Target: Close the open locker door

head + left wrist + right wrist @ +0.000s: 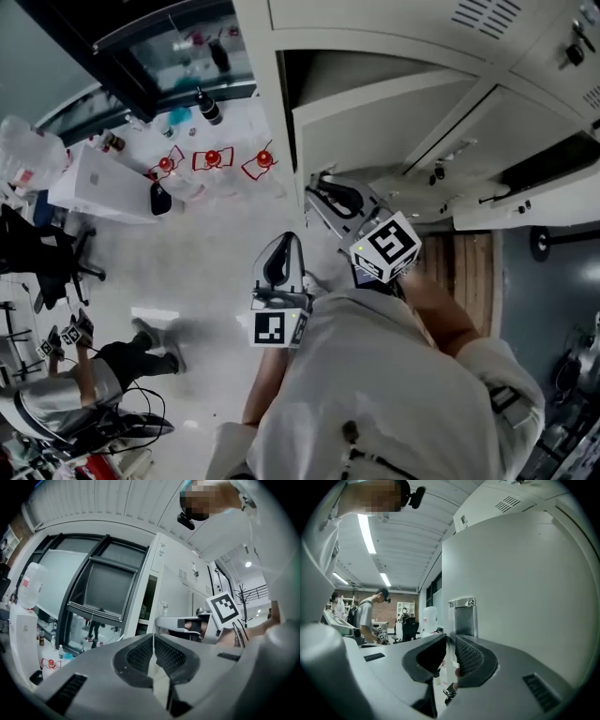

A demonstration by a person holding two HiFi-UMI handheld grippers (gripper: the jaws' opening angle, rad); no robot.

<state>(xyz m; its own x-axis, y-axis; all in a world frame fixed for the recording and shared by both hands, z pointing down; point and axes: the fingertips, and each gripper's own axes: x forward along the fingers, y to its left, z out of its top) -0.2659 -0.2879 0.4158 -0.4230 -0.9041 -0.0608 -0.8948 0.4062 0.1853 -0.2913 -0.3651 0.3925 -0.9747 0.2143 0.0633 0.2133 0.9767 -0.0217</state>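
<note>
The open locker door (pixel 520 583) is a pale grey panel that fills the right of the right gripper view, with a metal latch plate (pixel 462 616) at its free edge. My right gripper (pixel 450 656) straddles that edge, one jaw on each side, pads closed onto it. From the head view the door (pixel 375 131) stands out from the locker row, and the right gripper (pixel 330 197) reaches to its lower left edge. My left gripper (pixel 281 253) hangs lower and further left, away from the door. Its jaws (pixel 153 651) are shut with nothing between them.
A row of closed lockers (pixel 180 581) runs beside the open one. A dark tilted window frame (pixel 93 592) stands left of them. On the floor are red items (pixel 213 157), an office chair (pixel 37 253) and a crouching person (pixel 94 375). Another person (pixel 370 616) stands far off.
</note>
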